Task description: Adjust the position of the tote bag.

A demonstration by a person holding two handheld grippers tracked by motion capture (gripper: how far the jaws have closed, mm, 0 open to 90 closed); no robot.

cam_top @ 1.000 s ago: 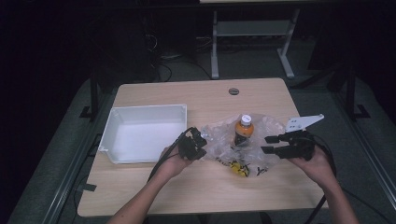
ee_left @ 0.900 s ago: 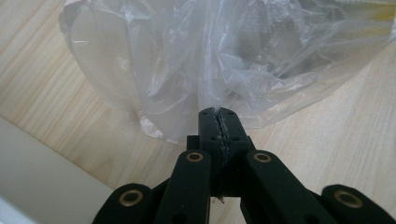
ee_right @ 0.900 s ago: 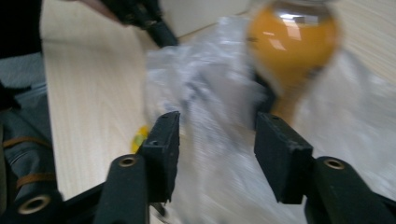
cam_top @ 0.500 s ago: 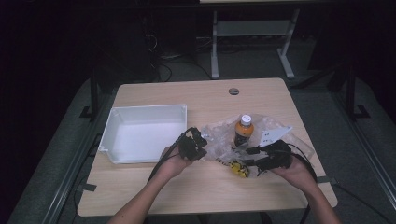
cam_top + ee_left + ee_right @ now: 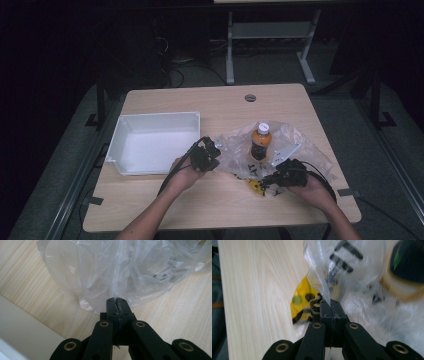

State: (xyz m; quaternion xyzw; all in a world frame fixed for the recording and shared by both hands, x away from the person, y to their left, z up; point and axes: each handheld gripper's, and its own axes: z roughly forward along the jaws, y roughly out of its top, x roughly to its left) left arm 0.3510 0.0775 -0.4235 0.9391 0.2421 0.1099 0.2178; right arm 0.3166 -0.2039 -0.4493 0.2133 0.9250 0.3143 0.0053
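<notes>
Nearest on the counter (image 5: 210,210): right hand-held gripper (image 5: 272,180) just clamped shut, pinching the near edge of the clear plastic bag (image 5: 295,145) right by a yellow packet (image 5: 255,186). Over on the left, left hand-held gripper (image 5: 214,150) clenched on the bag's left edge, film caught between its jaws. Farther back, orange bottle (image 5: 260,141) standing upright inside the bag, white tray (image 5: 155,145) just beside it to the left.

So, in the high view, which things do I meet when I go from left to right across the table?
white tray → left gripper, pinching the edge of the clear plastic bag → orange bottle with a white cap → right gripper, pinching the bag's near edge.
</notes>
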